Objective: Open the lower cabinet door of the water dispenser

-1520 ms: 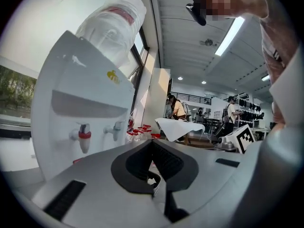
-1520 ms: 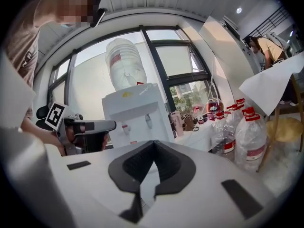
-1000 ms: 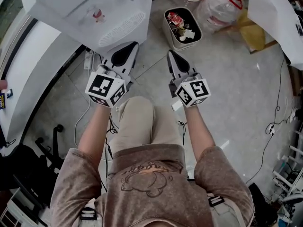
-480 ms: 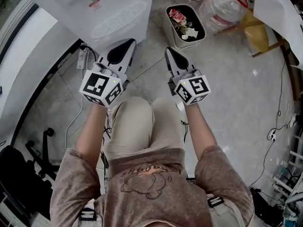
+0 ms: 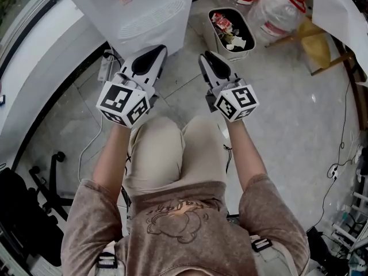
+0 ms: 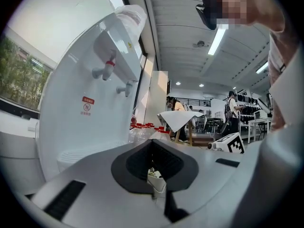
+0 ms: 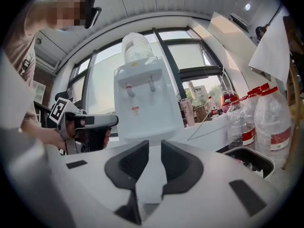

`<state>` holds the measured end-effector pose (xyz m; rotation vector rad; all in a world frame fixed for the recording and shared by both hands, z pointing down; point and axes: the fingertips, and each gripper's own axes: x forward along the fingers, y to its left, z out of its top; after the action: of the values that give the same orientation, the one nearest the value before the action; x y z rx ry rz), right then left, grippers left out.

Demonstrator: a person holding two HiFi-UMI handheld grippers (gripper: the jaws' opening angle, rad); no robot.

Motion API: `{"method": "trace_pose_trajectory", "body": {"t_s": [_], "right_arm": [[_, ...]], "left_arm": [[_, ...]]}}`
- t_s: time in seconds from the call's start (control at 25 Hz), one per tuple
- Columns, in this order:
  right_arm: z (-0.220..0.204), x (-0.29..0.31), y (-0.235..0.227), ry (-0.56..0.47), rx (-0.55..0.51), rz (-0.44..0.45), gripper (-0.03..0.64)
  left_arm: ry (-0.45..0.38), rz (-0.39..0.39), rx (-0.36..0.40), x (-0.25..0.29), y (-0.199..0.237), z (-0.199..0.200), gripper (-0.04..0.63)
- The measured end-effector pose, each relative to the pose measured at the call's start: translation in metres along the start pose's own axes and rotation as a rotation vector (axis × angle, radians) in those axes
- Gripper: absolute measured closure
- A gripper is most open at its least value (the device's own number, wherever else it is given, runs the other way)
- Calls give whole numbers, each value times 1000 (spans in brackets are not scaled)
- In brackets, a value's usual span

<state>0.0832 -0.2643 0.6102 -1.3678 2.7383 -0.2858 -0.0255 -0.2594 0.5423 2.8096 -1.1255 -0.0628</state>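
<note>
Jaws on the right gripper [image 7: 152, 147] have just been parting, empty; on the left gripper [image 6: 152, 145] they are pressed together.
The lower door of the water dispenser [image 5: 150, 11] is unseen, so a blind reach may miss its edge.

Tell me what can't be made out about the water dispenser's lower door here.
Lower door: head view looks down onto the water dispenser; its front is out of sight.
Left gripper view: the left gripper covers everything under the drip tray.
Right gripper view: the right gripper, jaws just opening, empty, does likewise.
Red label: print too small.
</note>
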Motion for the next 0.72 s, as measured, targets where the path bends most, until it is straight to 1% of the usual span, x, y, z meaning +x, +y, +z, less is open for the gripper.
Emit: {"method": "trace_pose_trajectory", "body": {"t_s": [0.08, 0.16, 0.44, 0.48, 0.56, 0.72], "right_arm": [[-2, 3, 1, 7, -2, 17, 539], [-3, 6, 4, 10, 4, 35, 497], [-13, 16, 11, 24, 56, 109, 262], [-15, 18, 10, 29, 52, 112, 241], [-21, 25, 5, 46, 38, 113, 214], [-28, 44, -13, 61, 45, 114, 189]], "left_arm": [[3, -1, 10, -2, -1, 1, 583], [3, -2, 14, -3, -1, 2, 583], [-7, -2, 5, -5, 0, 4, 583], [-9, -1, 2, -3, 1, 3, 583], [-8, -2, 1, -1, 3, 1, 583], [-2, -1, -5, 3, 6, -3, 583]]}}
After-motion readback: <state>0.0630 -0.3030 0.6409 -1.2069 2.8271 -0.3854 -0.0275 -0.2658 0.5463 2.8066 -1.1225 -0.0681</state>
